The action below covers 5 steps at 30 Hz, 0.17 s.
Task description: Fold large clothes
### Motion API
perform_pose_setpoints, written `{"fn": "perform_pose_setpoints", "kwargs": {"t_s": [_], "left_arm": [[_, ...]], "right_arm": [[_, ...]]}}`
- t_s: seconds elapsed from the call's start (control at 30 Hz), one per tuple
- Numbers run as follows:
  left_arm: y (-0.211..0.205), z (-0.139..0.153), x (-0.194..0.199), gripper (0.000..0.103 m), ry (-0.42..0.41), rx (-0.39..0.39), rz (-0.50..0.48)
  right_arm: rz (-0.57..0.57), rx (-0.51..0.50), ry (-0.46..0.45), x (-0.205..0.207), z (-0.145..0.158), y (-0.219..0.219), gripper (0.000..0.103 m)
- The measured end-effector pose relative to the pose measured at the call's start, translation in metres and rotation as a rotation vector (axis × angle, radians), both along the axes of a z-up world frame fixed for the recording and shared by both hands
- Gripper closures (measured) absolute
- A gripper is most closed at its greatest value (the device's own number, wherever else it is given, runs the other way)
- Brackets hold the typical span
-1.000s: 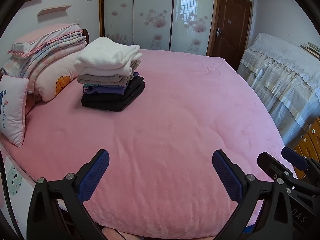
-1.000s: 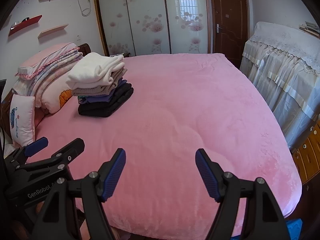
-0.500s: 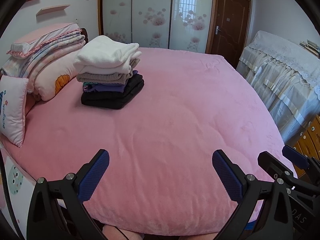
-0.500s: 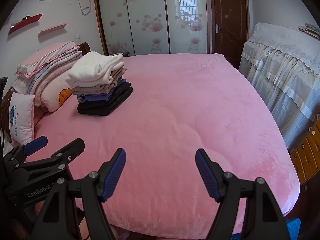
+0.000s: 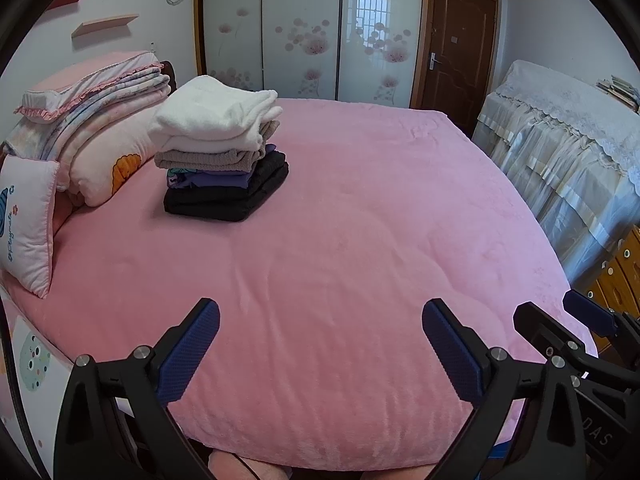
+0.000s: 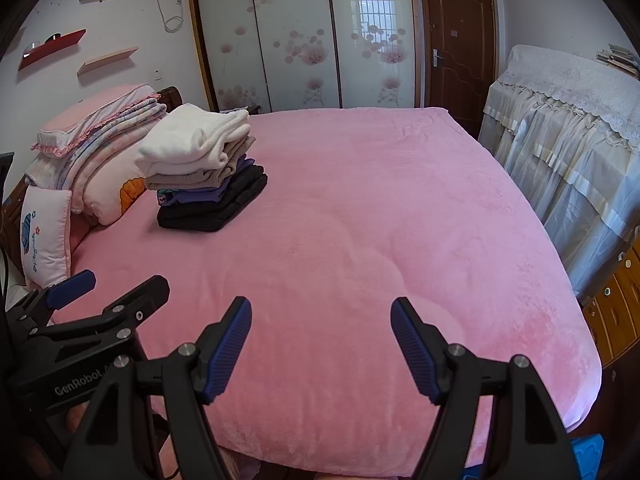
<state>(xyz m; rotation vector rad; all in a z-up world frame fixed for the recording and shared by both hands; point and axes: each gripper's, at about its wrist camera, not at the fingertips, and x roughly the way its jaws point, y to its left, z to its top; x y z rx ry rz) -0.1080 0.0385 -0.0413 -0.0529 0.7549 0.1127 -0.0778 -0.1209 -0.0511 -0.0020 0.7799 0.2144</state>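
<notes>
Neatly squared stack of folded clothes, plush pink bedspread, tools spread.

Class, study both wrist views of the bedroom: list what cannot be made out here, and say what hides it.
- Stack of folded clothes: lower garments' type, covered by the white one on top, both views.
- Books: titles too small, cut by the fisheye edge.
- Bed near edge: floor below hidden by the open left gripper and right gripper.

Pink bedspread, floral wardrobe doors
</notes>
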Motion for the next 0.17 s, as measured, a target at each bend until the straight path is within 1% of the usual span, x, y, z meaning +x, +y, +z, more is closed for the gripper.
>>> {"fn": "perform_pose_setpoints", "kwargs": {"t_s": [0.17], "left_arm": [[-0.0007, -0.0005, -0.0002, 0.004, 0.006, -0.001, -0.005]], "right_arm": [[-0.001, 0.001, 0.001, -0.0025, 0.0000, 0.0003, 0.030]]}}
